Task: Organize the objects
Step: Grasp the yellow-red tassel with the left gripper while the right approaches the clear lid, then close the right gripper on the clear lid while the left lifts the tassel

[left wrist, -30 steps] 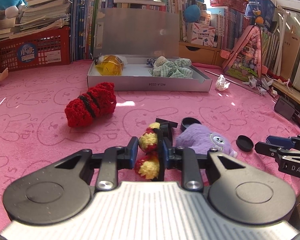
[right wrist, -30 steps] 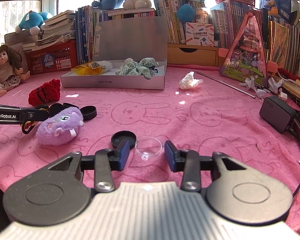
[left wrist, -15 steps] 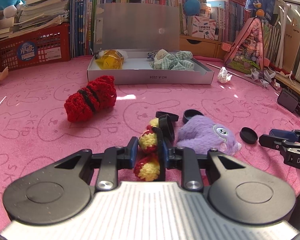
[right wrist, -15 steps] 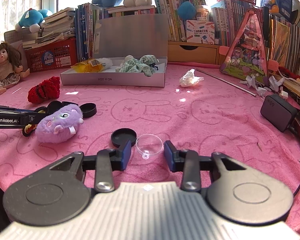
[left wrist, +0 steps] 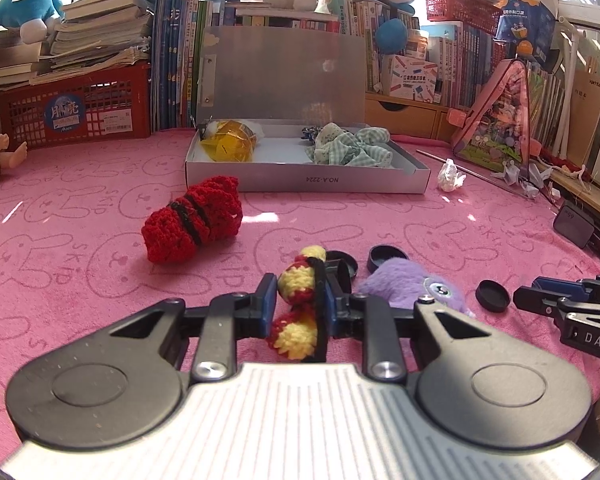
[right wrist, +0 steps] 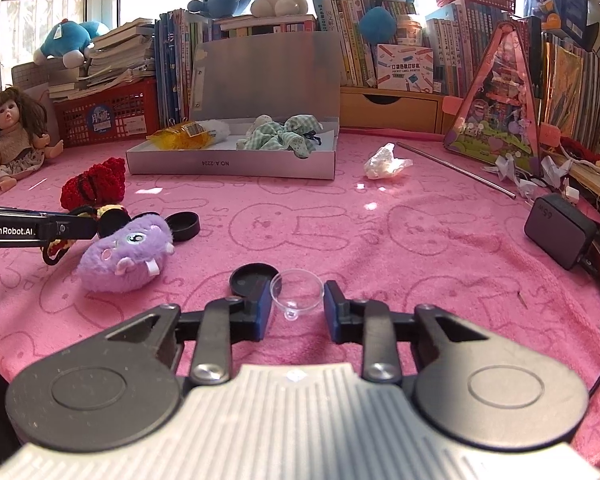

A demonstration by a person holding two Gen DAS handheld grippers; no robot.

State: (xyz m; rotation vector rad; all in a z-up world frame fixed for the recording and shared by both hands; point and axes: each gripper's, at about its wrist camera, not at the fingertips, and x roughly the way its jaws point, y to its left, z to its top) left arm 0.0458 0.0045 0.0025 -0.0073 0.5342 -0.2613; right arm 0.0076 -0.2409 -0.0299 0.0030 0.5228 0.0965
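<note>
My left gripper [left wrist: 298, 300] is shut on a yellow, red and black crocheted toy [left wrist: 296, 308] and holds it just above the pink cloth. My right gripper [right wrist: 296, 304] is open around a clear plastic cup [right wrist: 297, 294] that lies between its fingers. A purple plush [right wrist: 126, 254] lies left of it, also in the left wrist view [left wrist: 412, 284]. A red crocheted piece [left wrist: 194, 220] lies ahead of the left gripper. The open grey box [left wrist: 300, 178] holds a yellow packet [left wrist: 228, 146] and a green checked cloth [left wrist: 348, 148].
Black lids lie near the plush [left wrist: 492, 296] [right wrist: 254, 278] [right wrist: 186, 224]. A crumpled wrapper [right wrist: 386, 166], a metal rod [right wrist: 456, 170] and a black adapter [right wrist: 560, 230] lie to the right. A doll [right wrist: 14, 136], red basket [left wrist: 74, 110] and books line the back.
The left gripper has lifted a little with the crocheted toy and moved slightly forward. The right gripper has edged closer around the clear cup.
</note>
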